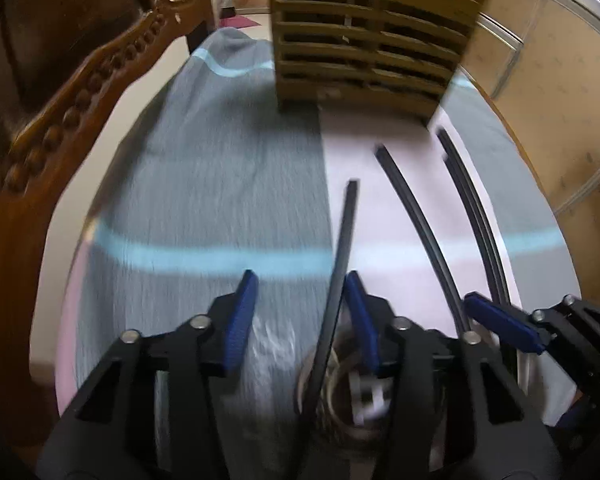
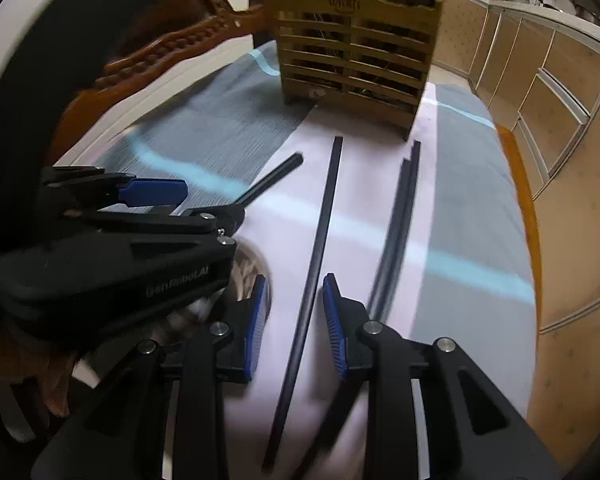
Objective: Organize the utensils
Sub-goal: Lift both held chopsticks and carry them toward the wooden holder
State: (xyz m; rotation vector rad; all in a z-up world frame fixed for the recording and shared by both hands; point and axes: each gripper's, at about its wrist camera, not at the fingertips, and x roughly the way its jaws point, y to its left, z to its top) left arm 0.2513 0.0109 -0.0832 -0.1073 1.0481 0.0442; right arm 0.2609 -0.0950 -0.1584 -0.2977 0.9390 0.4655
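Note:
A wooden slatted utensil holder [image 1: 364, 48] [image 2: 352, 60] stands at the far end of the cloth, with dark handles sticking out of its top. Black chopsticks lie on the pink strip: a single one [image 2: 320, 240] [image 1: 416, 220] and a pair [image 2: 396, 232] [image 1: 476, 220]. My right gripper [image 2: 296, 280] is open, and the single chopstick lies between its blue pads without touching them. My left gripper [image 1: 300, 278] [image 2: 212, 200] is open too. Another chopstick [image 1: 342, 260] [image 2: 276, 176] rests tilted against its right pad only. One right-gripper pad [image 1: 500, 322] shows at the left view's edge.
A grey cloth with light blue stripes [image 1: 204, 200] [image 2: 228, 120] covers the table. A round glass object [image 1: 340, 392] sits under the left gripper. A carved wooden chair [image 1: 60, 120] [image 2: 160, 52] stands on the left, and beige cabinets [image 2: 540, 100] on the right.

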